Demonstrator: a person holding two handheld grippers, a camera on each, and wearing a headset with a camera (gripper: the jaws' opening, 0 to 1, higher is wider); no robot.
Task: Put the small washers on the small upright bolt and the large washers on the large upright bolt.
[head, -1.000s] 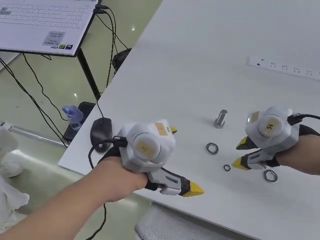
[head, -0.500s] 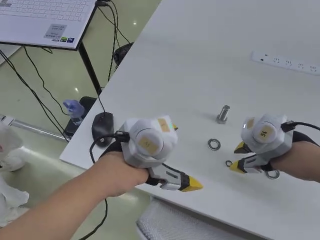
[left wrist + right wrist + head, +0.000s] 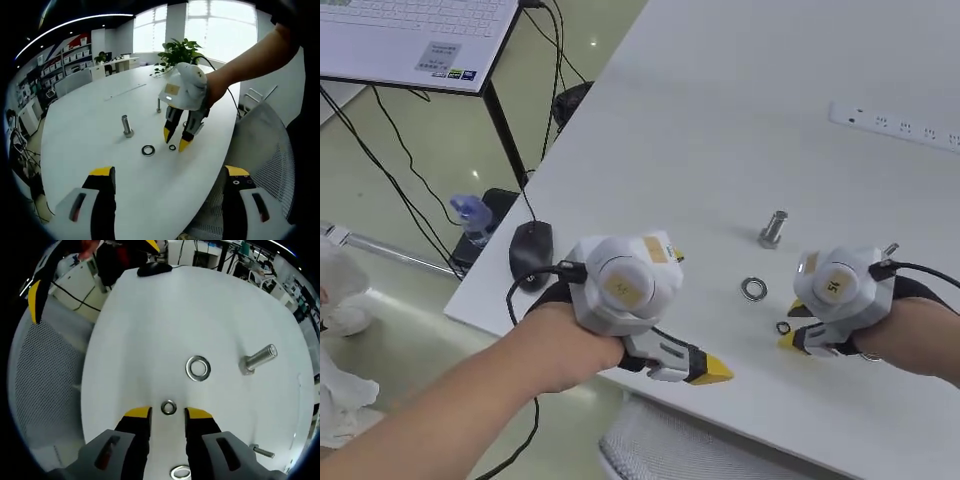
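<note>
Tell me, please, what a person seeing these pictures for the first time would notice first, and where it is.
The right gripper points down at the white table, jaws open, with a small washer lying between its yellow tips. Just beyond lie a large washer and the large upright bolt. The left gripper is held wide open over the table's near edge.

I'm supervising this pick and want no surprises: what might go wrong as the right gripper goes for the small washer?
The small washer lies flat on the smooth table, just ahead of the right gripper's open jaws. Closing on it may skate it away rather than grip it. The small bolt seems to stand close beside that gripper's body, so a lift or turn could knock it over.
</note>
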